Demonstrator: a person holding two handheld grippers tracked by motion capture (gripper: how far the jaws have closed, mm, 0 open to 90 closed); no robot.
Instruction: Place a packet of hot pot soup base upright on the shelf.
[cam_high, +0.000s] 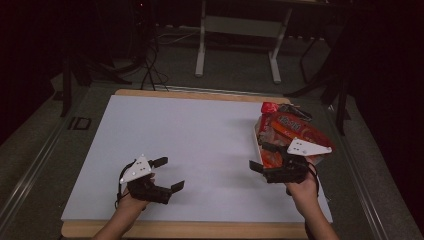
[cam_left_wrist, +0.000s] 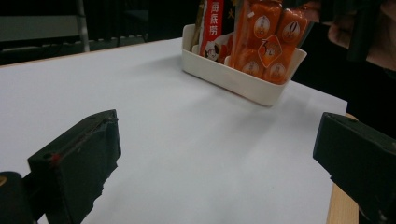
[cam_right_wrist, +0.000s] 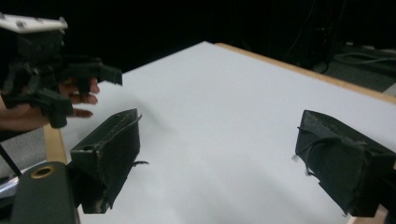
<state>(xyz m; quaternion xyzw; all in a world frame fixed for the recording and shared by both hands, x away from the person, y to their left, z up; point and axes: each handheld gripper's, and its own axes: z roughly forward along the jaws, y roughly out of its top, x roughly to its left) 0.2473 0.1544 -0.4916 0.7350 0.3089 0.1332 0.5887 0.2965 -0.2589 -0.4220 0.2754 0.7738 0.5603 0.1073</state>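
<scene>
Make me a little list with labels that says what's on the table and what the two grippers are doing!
table: white sheet over a wooden board
box: white tray at the right side of the table
in the box: orange snack packets and a red packet, standing up
left gripper: open, holding nothing, over the near left of the sheet
right gripper: open, holding nothing, beside the tray's near end

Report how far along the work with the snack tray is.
Done: the white tray at the table's right side stands packed with orange and red snack packets. In hand: nothing; the left gripper and the right gripper are both open and empty, the right one just beside the tray. Left: whichever packet is handled next has not yet been gripped; the white table top holds no loose packets.
</scene>
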